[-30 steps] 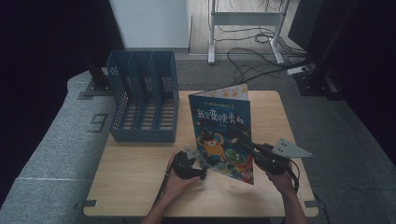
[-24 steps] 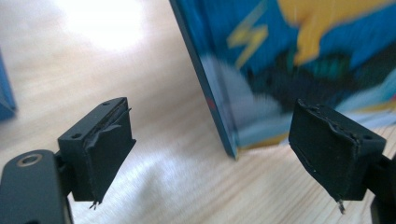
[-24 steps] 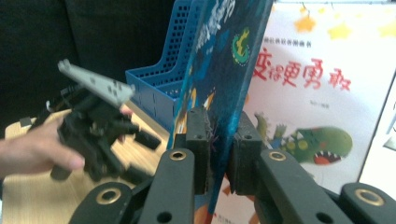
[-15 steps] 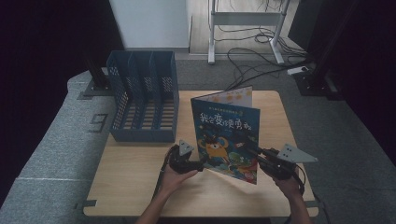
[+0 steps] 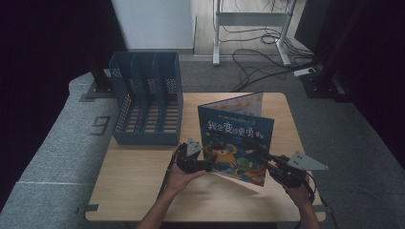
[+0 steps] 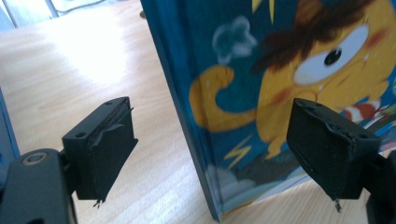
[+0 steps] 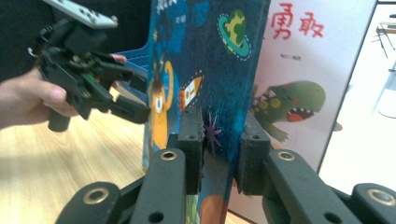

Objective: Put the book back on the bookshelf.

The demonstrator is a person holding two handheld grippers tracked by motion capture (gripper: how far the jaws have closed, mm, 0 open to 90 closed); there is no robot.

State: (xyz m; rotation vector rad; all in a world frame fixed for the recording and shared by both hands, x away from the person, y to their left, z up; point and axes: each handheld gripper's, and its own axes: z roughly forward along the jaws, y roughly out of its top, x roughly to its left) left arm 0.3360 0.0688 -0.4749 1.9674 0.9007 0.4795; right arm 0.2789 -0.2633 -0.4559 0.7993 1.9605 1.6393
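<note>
On the left of the wooden table the blue file rack is standing, and just right of it the left gripper is hovering at the spine edge of the upright picture book; the left gripper view is showing what the high view cannot, its jaws spread wide with the book's spine between them and neither pad touching it. At the right, the right gripper is meeting the book's other edge, and the right gripper view is showing its jaws standing narrow around the front cover, having just been opening, with the white dinosaur page behind; whether the pads are pressing I cannot tell.
</note>
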